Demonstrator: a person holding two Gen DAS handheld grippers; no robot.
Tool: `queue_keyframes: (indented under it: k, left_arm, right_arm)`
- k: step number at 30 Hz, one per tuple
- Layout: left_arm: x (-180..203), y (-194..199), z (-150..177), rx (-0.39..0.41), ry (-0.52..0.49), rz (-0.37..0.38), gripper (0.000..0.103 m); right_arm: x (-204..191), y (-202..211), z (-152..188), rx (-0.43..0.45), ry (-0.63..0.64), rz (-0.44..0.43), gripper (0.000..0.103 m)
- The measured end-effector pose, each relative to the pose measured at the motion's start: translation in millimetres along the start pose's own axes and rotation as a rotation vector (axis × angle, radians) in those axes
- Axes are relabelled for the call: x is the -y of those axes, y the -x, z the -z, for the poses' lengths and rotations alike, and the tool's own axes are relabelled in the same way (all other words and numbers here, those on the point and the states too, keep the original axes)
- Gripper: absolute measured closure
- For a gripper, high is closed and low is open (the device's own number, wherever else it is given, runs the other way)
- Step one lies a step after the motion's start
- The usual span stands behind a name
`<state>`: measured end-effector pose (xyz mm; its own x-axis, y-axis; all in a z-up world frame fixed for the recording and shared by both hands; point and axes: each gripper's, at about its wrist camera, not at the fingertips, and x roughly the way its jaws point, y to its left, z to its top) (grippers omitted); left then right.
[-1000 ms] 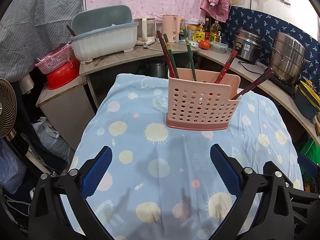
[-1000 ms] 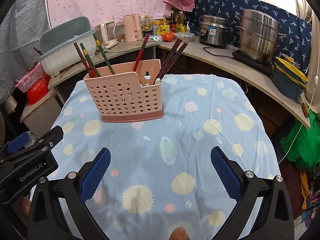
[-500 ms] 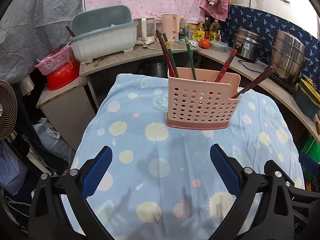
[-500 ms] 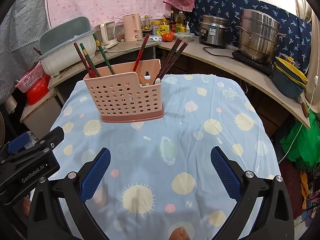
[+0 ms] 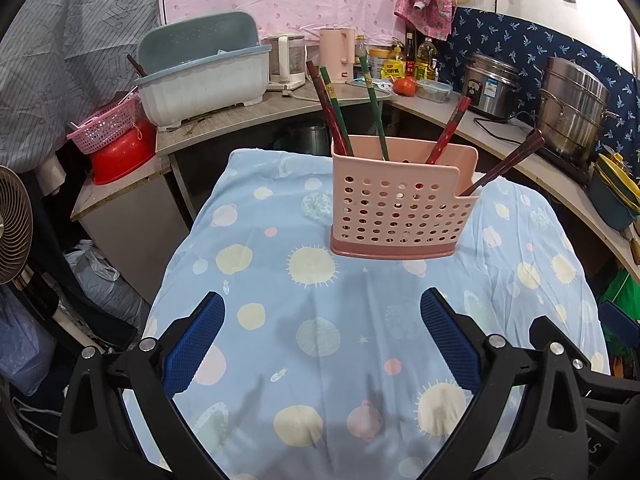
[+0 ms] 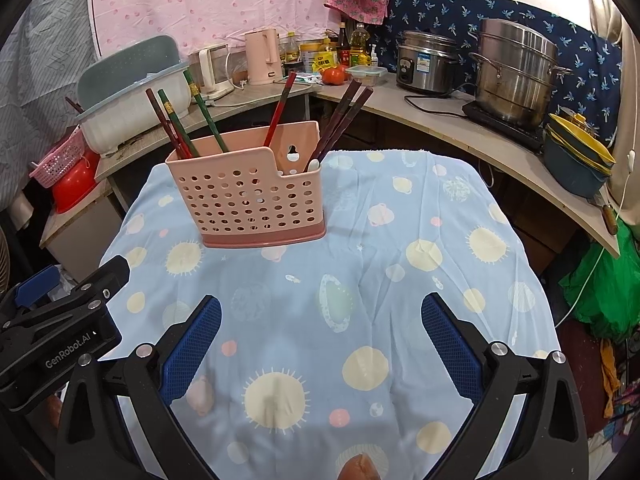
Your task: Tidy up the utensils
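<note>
A pink perforated utensil holder stands upright on the blue patterned tablecloth, near the table's far side. Several chopsticks, red, green and dark brown, lean in its compartments: green ones, a red one, dark ones. My left gripper hovers open over the near cloth, nothing between its blue pads. My right gripper is also open and holds nothing. The left gripper's body shows at the right view's lower left.
A curved counter behind holds a dish rack, kettles, bottles, a rice cooker and a steel steamer pot. A pink basket on a red bowl sits at the left. A fan stands left of the table.
</note>
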<state>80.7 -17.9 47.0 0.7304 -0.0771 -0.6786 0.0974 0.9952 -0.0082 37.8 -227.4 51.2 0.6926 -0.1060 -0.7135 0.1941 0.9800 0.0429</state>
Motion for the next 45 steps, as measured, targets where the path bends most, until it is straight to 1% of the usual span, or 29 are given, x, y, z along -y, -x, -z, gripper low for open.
queue_keyframes:
  k: [45]
  left_arm:
    - [0.1,1.8,-2.3,0.010,-0.011,-0.005,0.009]
  right_arm:
    - [-0.2,2.5,-5.7,0.002,-0.010,0.012,0.006]
